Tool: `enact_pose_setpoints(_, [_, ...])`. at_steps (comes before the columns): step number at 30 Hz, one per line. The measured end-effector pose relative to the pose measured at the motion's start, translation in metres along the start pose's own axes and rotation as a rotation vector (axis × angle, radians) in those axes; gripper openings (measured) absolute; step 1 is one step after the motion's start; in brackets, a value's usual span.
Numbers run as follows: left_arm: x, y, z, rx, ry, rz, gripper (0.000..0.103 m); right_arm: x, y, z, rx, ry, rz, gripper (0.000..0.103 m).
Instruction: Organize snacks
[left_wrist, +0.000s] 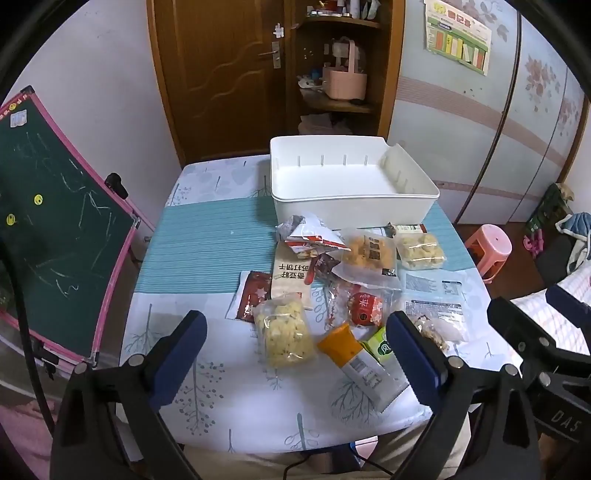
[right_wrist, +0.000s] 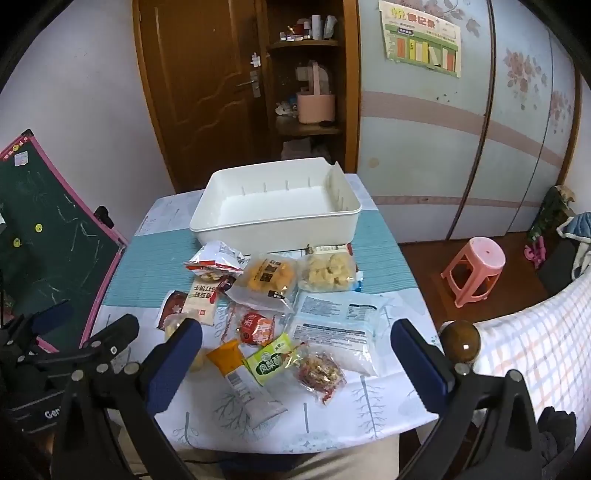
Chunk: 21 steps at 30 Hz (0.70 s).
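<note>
the left gripper (left_wrist: 295, 354) hangs over the near edge of the table with its blue-padded fingers (left_wrist: 184, 354) spread wide and grasping nothing. between them lie a clear bag of pale yellow puffed pieces (left_wrist: 286, 334) and a white tube with an orange cap (left_wrist: 360, 369). the right gripper (right_wrist: 297, 356) is likewise released, its blue fingers (right_wrist: 421, 365) wide apart and holding nothing. within its span sit a small green packet (right_wrist: 271, 358) and a clear packet of red and brown nut mix (right_wrist: 319, 371), touching each other, just beside the tube.

farther out, a round red-wrapped snack (right_wrist: 256, 326), a flat white and pale blue pouch (right_wrist: 336, 321), a beige cracker pack with black lettering (left_wrist: 290, 277), a clear bag of orange chunks (right_wrist: 269, 277) and a crumpled white and red bag (left_wrist: 308, 236) crowd the middle of the table's tree-printed white cloth (left_wrist: 236, 402). beyond them stands an open white plastic bin (left_wrist: 417, 205), on the far side of the table.
</note>
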<state>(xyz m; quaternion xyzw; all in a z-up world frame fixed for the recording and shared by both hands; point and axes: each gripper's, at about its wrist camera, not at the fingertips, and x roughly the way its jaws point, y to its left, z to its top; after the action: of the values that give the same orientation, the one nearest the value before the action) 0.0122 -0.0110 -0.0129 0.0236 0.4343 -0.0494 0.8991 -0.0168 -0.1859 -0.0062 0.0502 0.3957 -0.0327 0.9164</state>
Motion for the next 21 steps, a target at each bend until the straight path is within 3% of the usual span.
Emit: enact_pose_setpoints(21, [0.016, 0.005, 0.001, -0.016, 0.036, -0.012, 0.097, 0.015, 0.007, -0.004, 0.007, 0.045, 0.042, 0.097])
